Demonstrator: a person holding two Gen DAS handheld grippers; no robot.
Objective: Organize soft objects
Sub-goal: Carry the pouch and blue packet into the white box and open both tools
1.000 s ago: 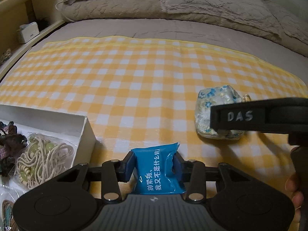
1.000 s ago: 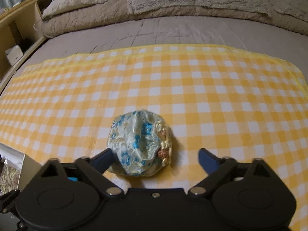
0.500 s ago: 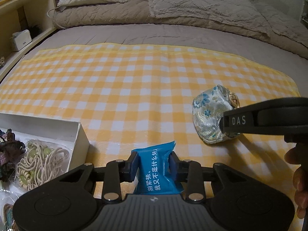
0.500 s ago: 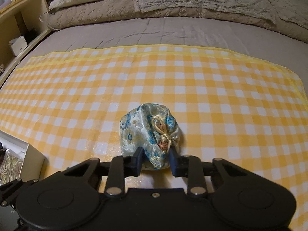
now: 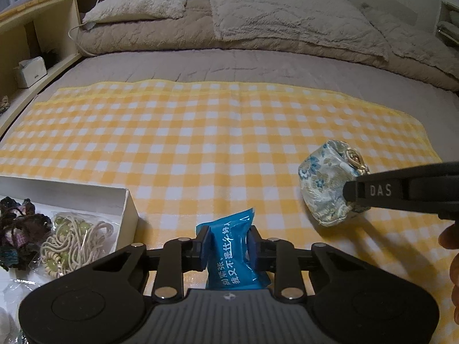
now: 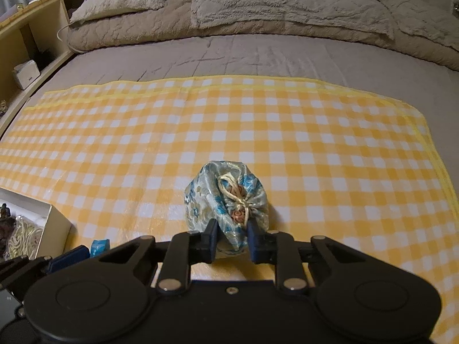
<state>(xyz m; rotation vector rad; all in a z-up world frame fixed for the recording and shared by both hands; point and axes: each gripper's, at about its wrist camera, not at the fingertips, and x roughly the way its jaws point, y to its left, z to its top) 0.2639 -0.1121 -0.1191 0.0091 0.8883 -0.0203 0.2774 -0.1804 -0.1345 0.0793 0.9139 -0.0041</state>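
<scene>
My left gripper (image 5: 228, 236) is shut on a blue packet (image 5: 233, 253) with white print and holds it above the yellow checked cloth (image 5: 200, 132). My right gripper (image 6: 231, 230) is shut on a floral brocade drawstring pouch (image 6: 226, 197) and holds it clear of the cloth. The pouch also shows in the left wrist view (image 5: 327, 186), at the right, with the right gripper's finger across it. The blue packet's tip shows in the right wrist view (image 6: 99, 247) at lower left.
A white box (image 5: 126, 206) at lower left holds a bag of beaded cord (image 5: 71, 240) and dark crocheted items (image 5: 17, 223). The cloth lies on a grey bed with pillows (image 5: 287, 14) at the back. A wooden shelf (image 5: 34, 34) runs along the left.
My right gripper closed on the pouch and lifted it off the cloth. Both grippers have risen, the left one still holding the blue packet.
</scene>
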